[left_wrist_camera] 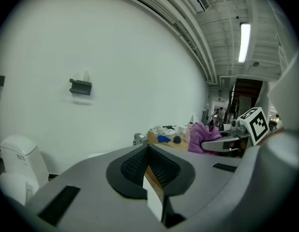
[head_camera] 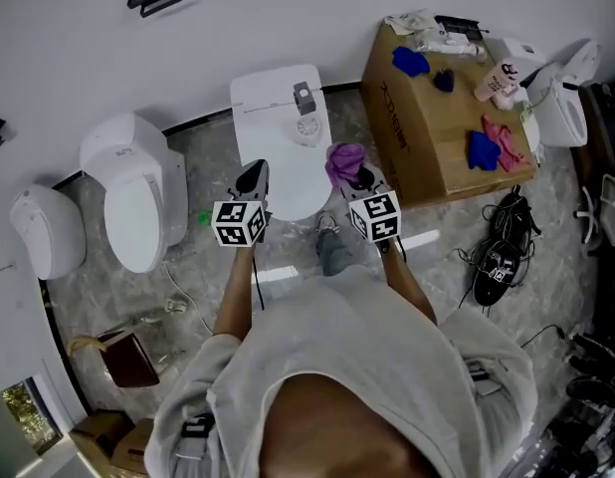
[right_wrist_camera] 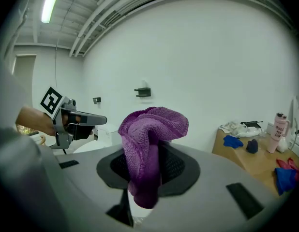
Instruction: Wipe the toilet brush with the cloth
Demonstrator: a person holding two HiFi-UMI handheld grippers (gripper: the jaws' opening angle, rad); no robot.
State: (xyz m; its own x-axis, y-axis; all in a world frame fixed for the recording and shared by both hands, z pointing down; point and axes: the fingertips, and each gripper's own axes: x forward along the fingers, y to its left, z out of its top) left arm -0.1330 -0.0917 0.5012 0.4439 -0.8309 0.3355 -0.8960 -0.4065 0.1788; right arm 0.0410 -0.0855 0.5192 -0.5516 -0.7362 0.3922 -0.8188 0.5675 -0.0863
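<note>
A purple cloth [head_camera: 344,159] hangs bunched from my right gripper [head_camera: 358,175], which is shut on it above the front of a white toilet [head_camera: 278,108]. In the right gripper view the cloth [right_wrist_camera: 152,129] drapes over the jaws and hides the fingertips of that gripper [right_wrist_camera: 156,151]. My left gripper [head_camera: 254,171] hovers just to its left at the same height, its jaws shut with nothing between them [left_wrist_camera: 148,149]. The left gripper view shows the cloth [left_wrist_camera: 201,138] off to the right. I cannot make out a toilet brush in any view.
A second white toilet [head_camera: 138,197] and a white fixture [head_camera: 44,229] stand at the left. A cardboard box [head_camera: 417,152] at the right carries blue and pink cloths and a bottle. Black shoes [head_camera: 502,252] lie on the floor beside it.
</note>
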